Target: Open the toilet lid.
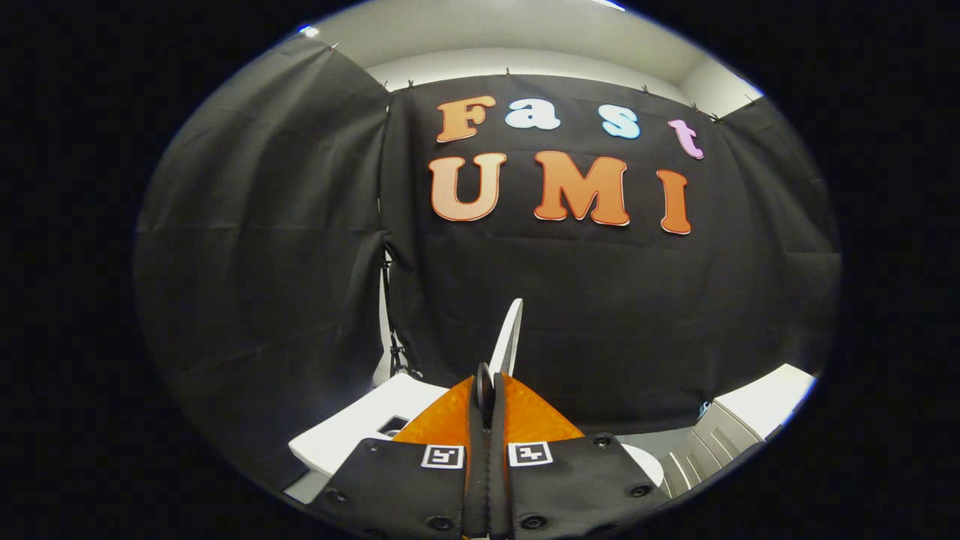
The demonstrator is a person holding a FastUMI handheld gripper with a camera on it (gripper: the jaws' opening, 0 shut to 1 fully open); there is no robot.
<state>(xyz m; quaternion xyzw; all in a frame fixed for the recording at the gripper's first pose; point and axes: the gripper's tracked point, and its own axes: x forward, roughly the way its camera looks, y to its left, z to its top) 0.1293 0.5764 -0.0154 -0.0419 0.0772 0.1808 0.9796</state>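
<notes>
The white toilet lid (508,334) stands raised, nearly upright, and I see it edge-on as a thin strip rising straight out from my fingertips. My gripper (487,390) is shut, with both fingers pressed together on the lid's lower edge, and no gap shows between them. Behind and left of the fingers lies the flat white top of the toilet tank (360,435), with a dark flush-button recess (393,426). A sliver of the white seat (646,463) shows to the right of the gripper body.
A white ribbed unit (742,420) stands to the right, close to the booth's black cloth wall (600,315). A thin dark stand (390,337) rises behind the tank at the seam of the cloth. The wall is close beyond the lid.
</notes>
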